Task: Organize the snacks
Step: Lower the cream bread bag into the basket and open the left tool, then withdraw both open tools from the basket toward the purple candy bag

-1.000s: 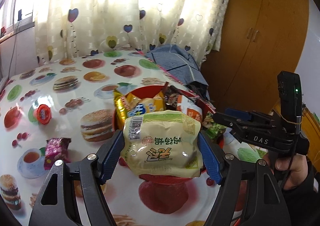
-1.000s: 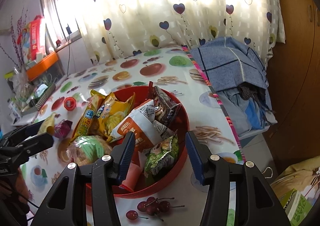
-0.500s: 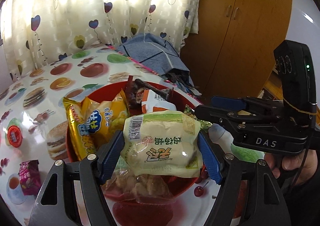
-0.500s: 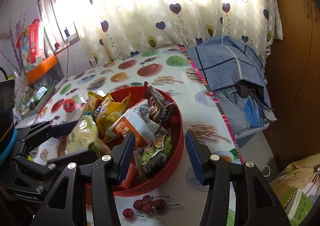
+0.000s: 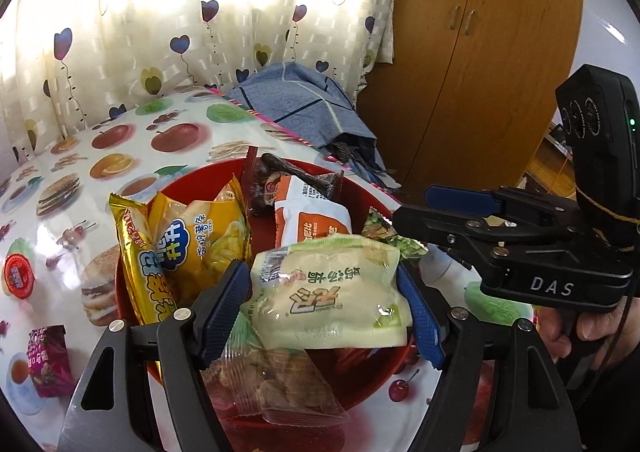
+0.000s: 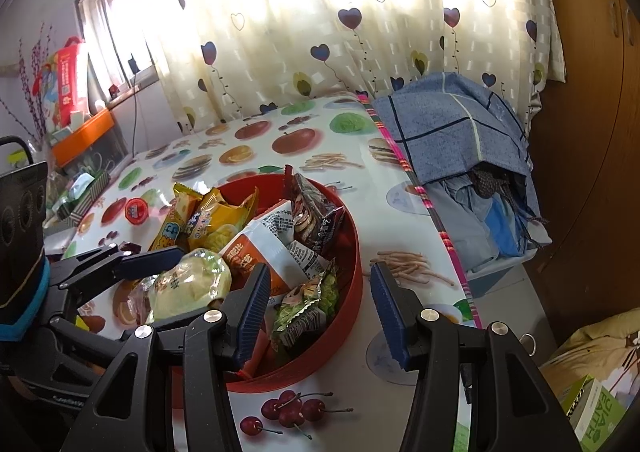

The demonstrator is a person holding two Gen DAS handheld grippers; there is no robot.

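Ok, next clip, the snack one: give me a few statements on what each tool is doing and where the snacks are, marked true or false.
1. The left tool is shut on the pale green packet. True.
2. The right tool holds a snack. False: its jaws stand open with nothing between them.
3. The pale green packet hangs over the red bowl. True.
4. The red bowl is empty. False: it holds several packets, among them a yellow chip bag.
5. A small magenta packet lies on the tablecloth outside the bowl. True.
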